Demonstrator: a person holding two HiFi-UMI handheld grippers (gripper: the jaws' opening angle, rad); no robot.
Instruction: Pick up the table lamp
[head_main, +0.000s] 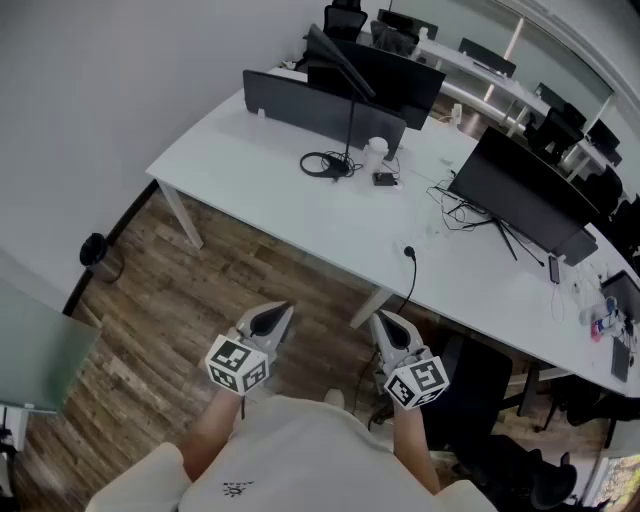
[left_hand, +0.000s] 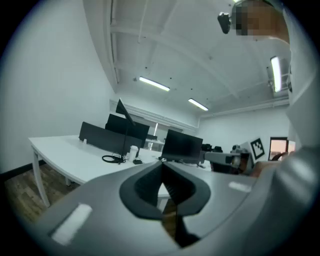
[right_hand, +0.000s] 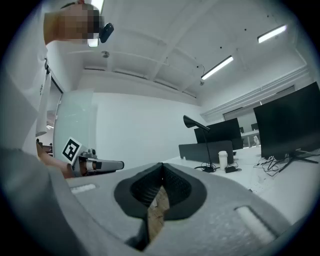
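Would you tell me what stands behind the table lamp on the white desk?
A dark divider panel stands behind the table lamp, with dark monitors beyond. The part of the desk directly behind the panel is hidden.

Worn: an off-white top with a small dark print on its front. My left gripper and right gripper are each a light grey moulded shell tapering to a point, with black ribbed pads set in a dark hollow between the jaws. The left marker cube and right marker cube are white, printed with black square patterns.
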